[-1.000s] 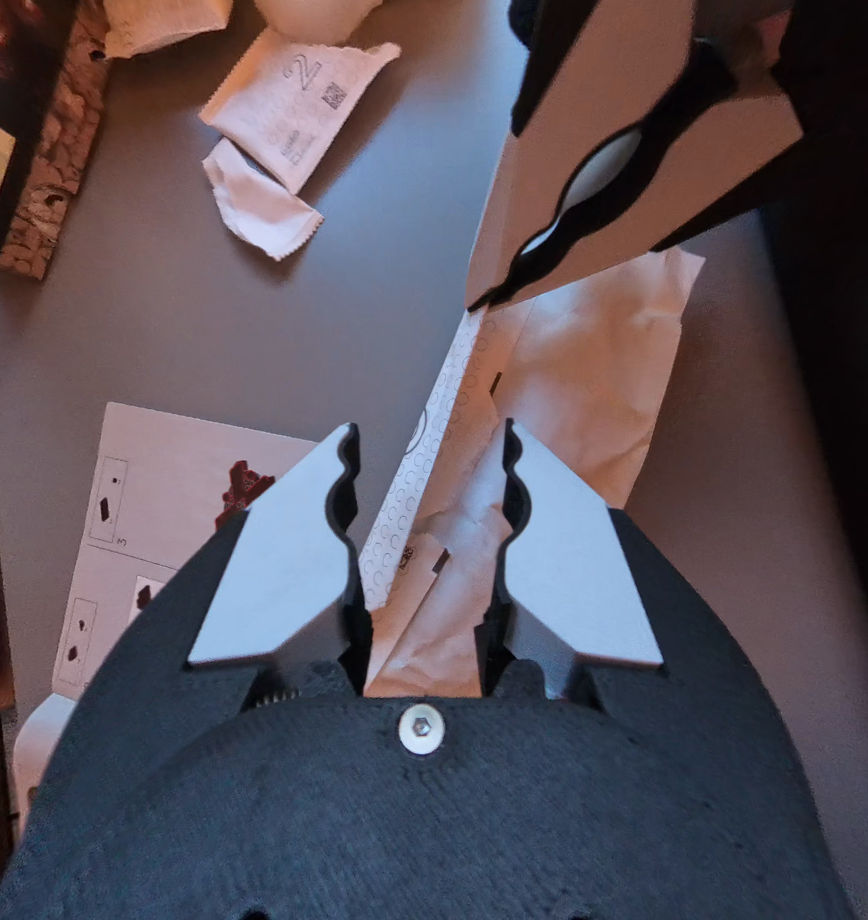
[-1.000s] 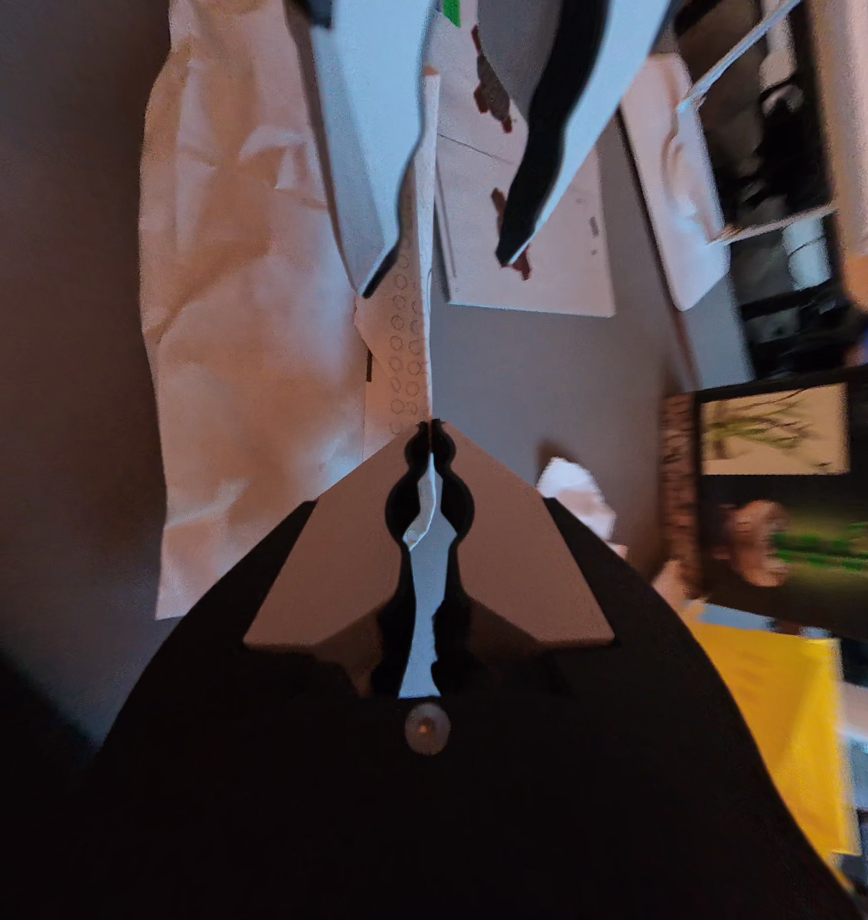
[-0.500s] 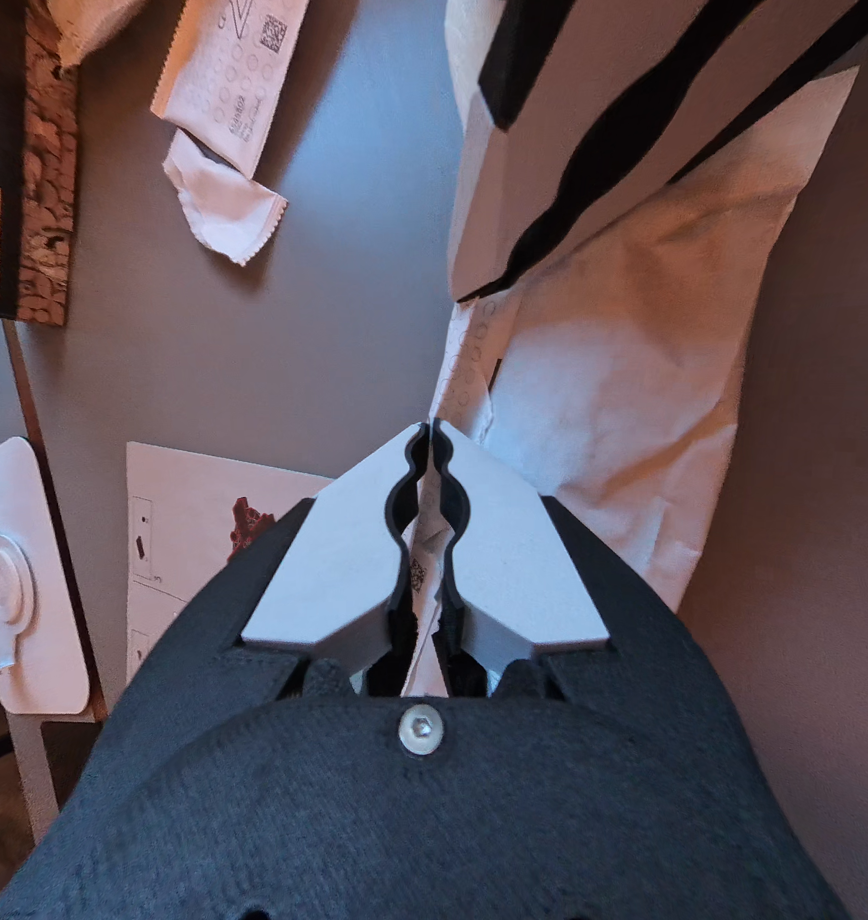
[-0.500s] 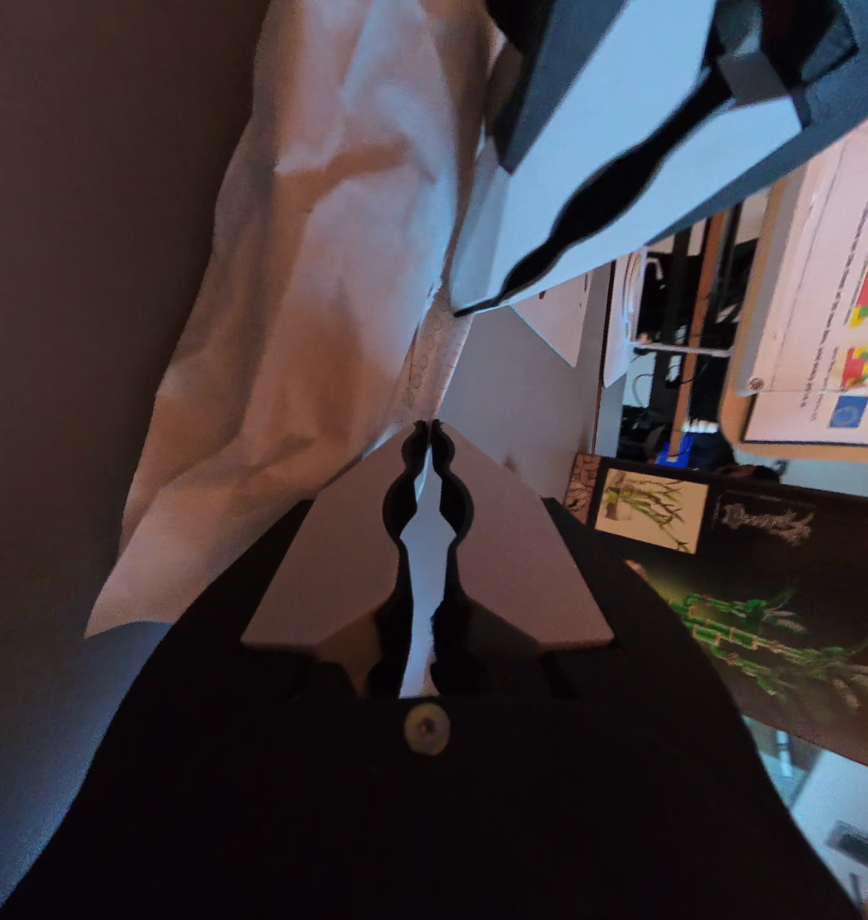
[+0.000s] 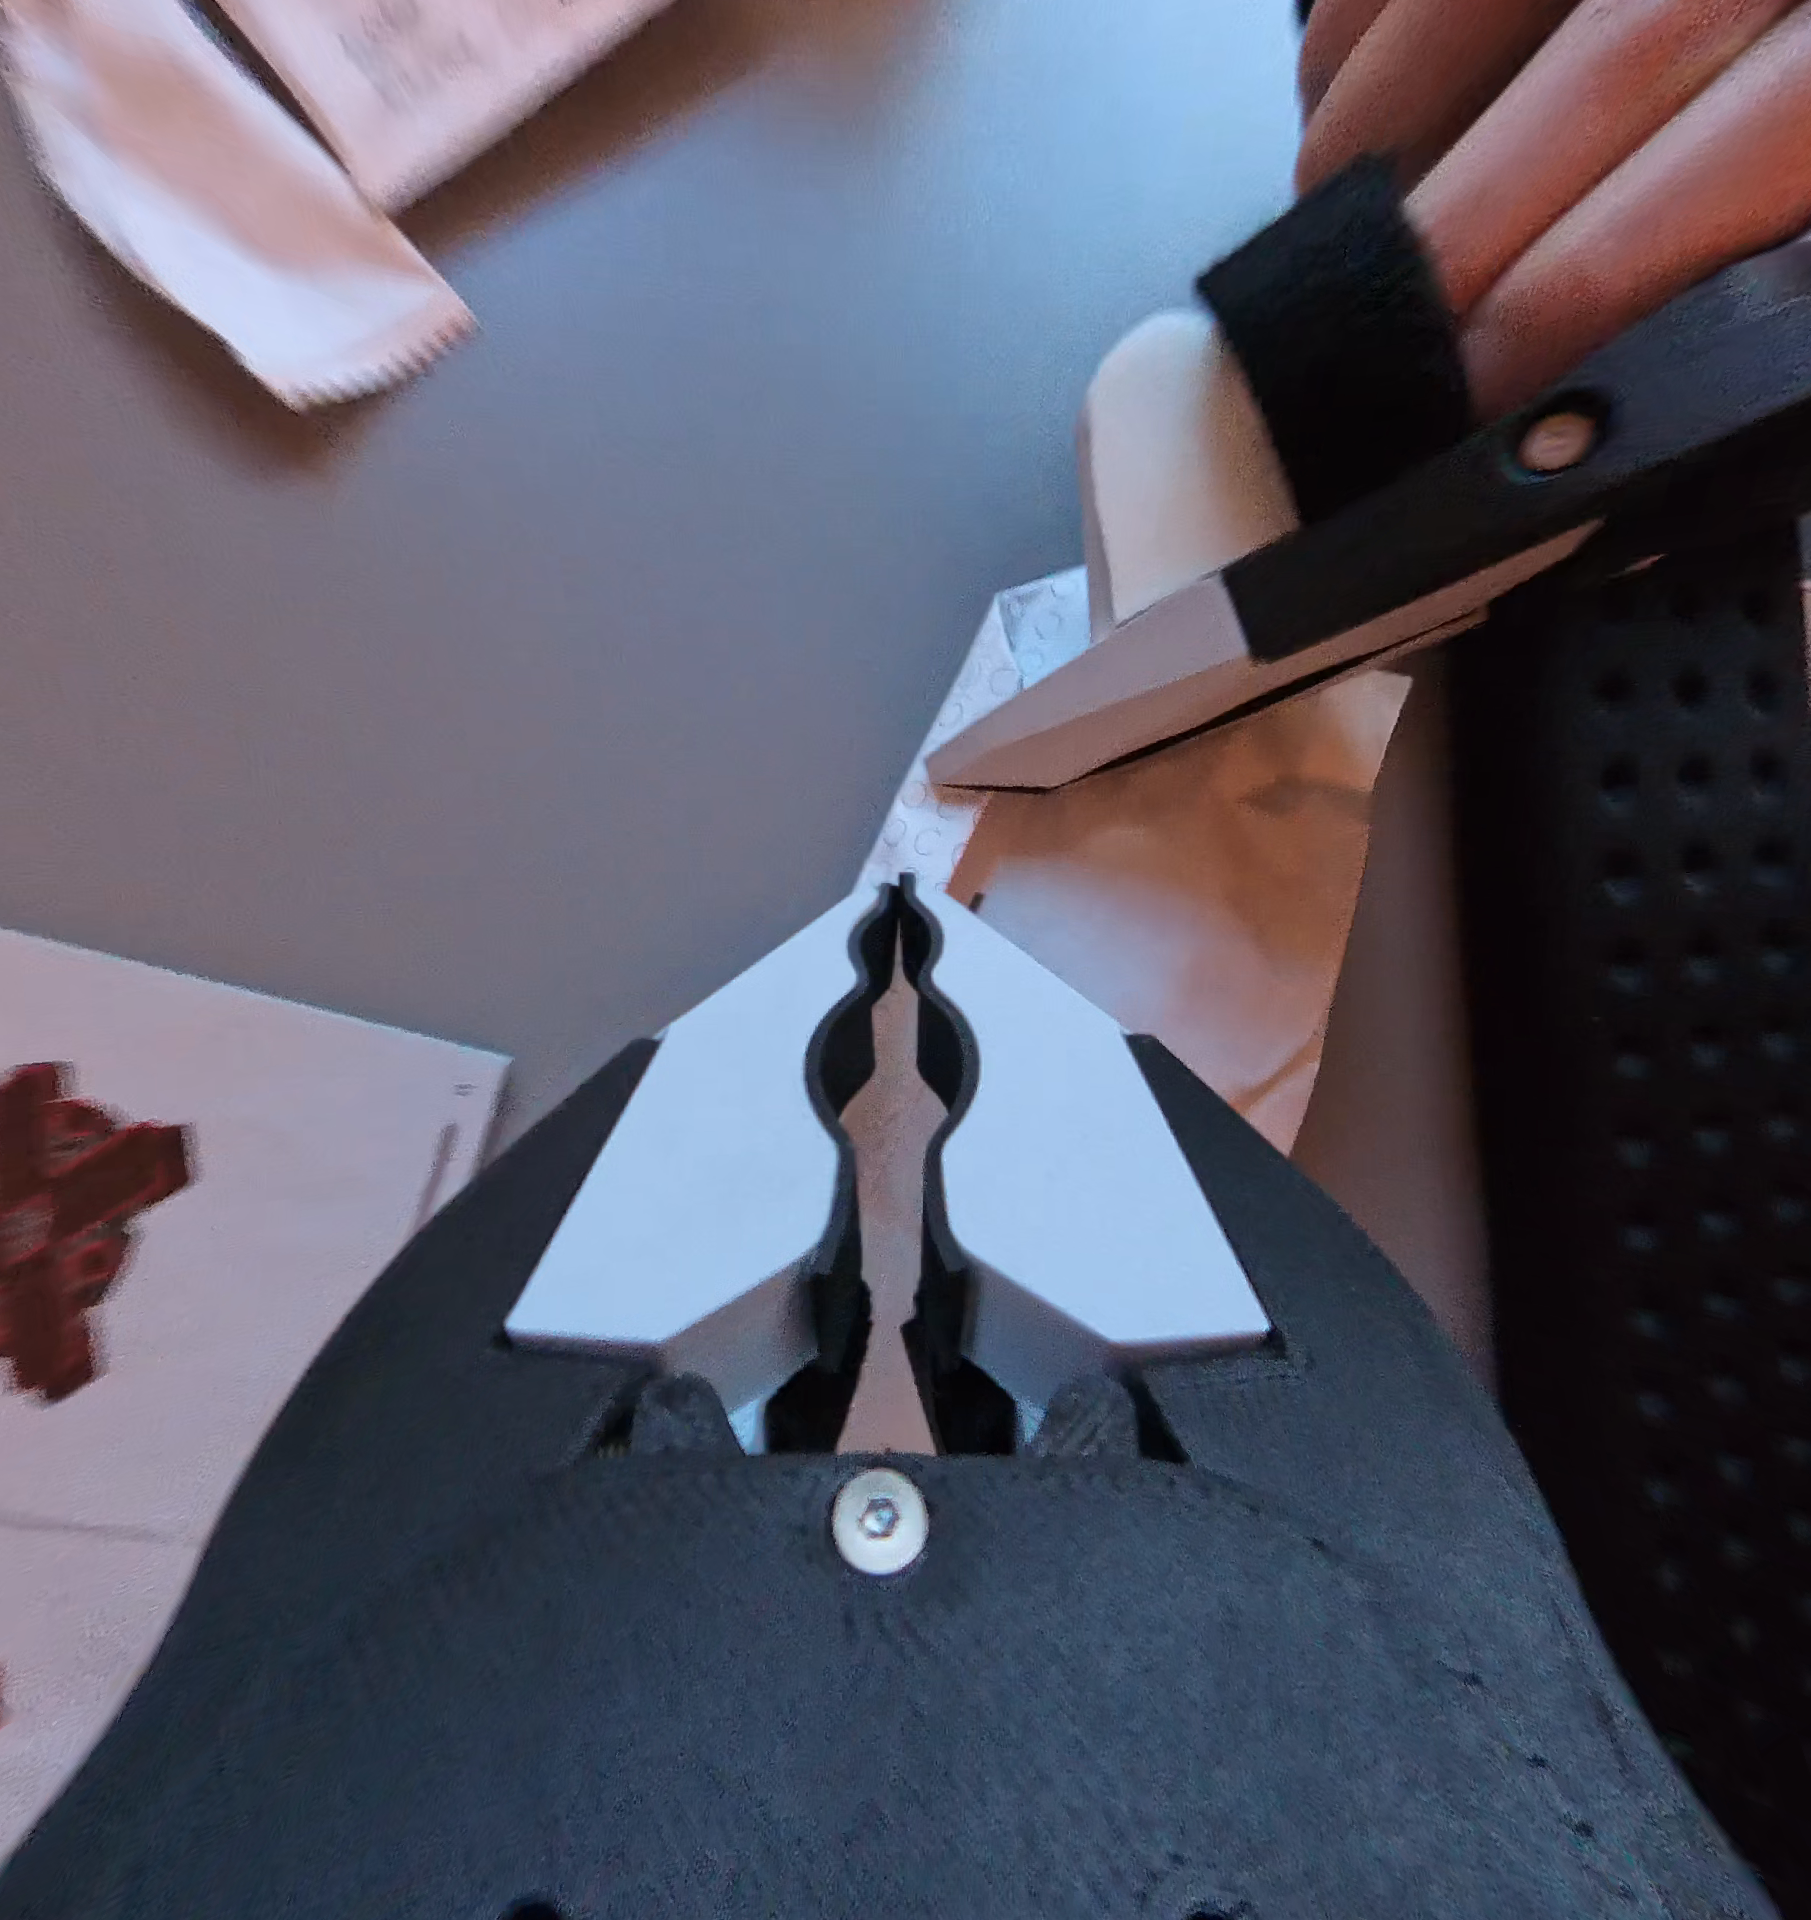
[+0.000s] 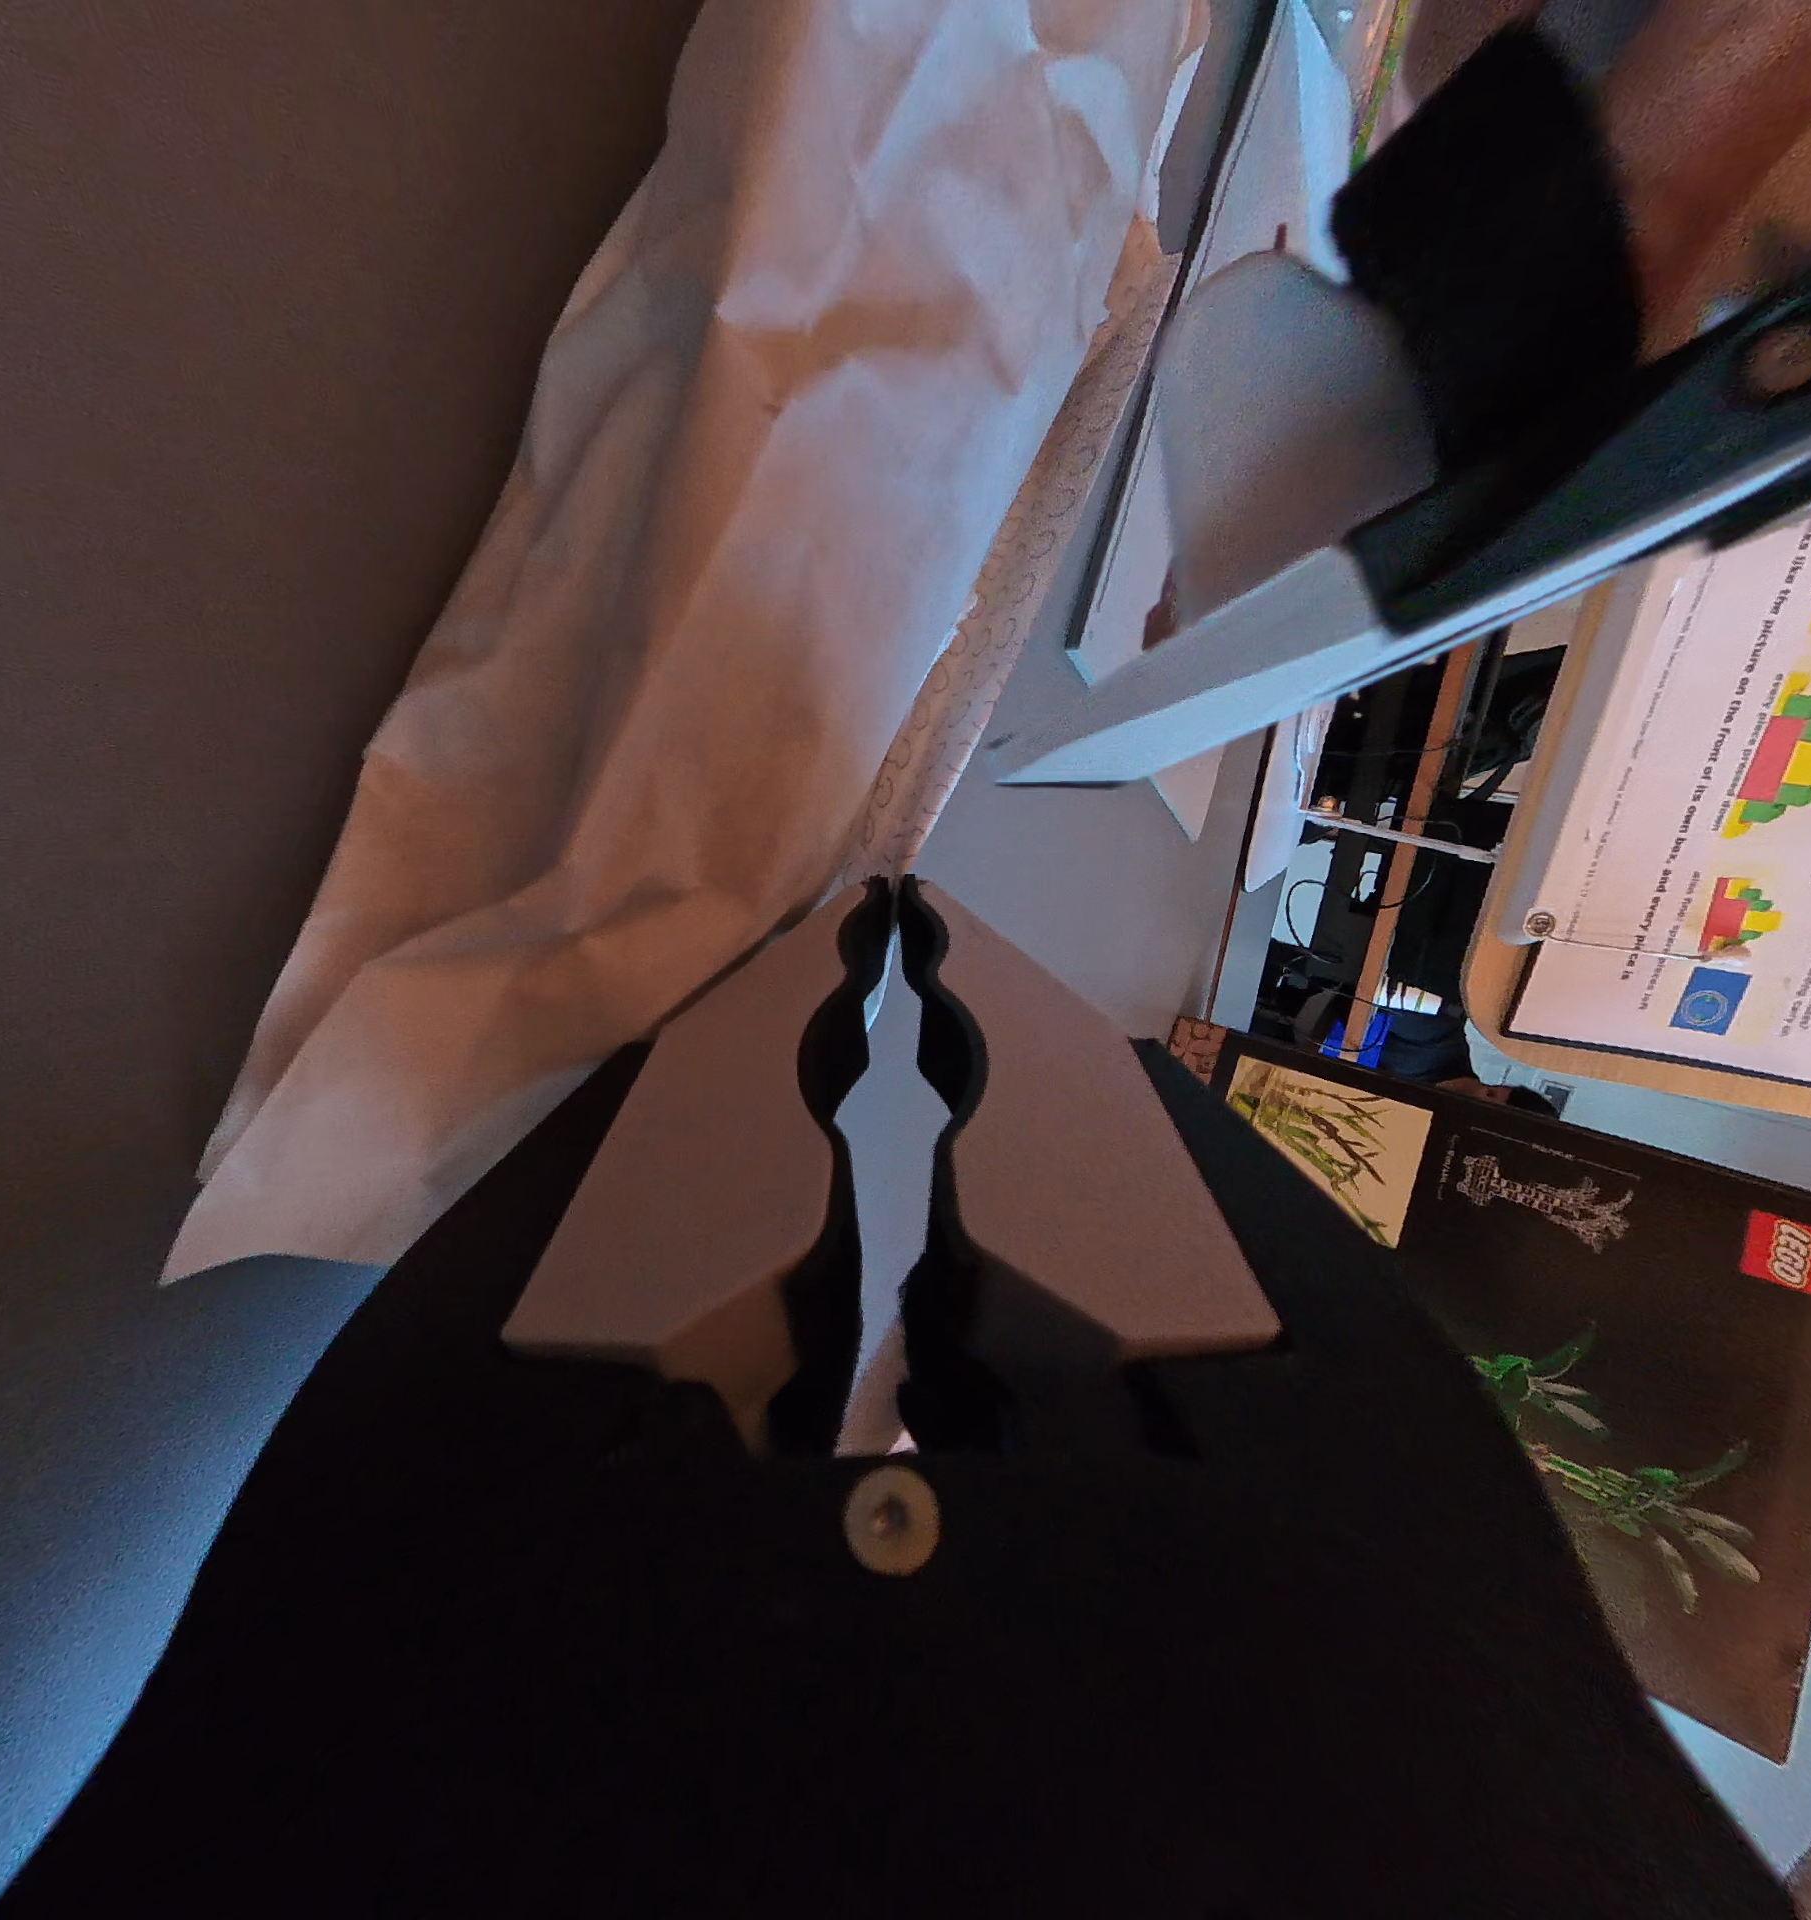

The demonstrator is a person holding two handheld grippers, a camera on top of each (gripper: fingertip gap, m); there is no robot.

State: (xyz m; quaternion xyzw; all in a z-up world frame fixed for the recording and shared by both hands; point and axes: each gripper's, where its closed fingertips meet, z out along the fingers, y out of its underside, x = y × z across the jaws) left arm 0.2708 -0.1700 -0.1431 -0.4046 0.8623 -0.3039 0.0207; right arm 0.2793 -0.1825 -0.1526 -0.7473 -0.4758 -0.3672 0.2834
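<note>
Both the left claw (image 5: 899, 902) and right claw (image 6: 888, 896) are clamped on one crumpled white paper bag's (image 6: 735, 540) printed edge, held above the grey surface (image 5: 589, 582).

Left gripper (image 5: 902, 896): textured black printed body w/ silver hex screw (image 5: 879, 1524), pale grey wedge fingers (image 5: 719, 1174), wavy black pads. Right gripper (image 6: 893, 888): same build, black strap.
</note>
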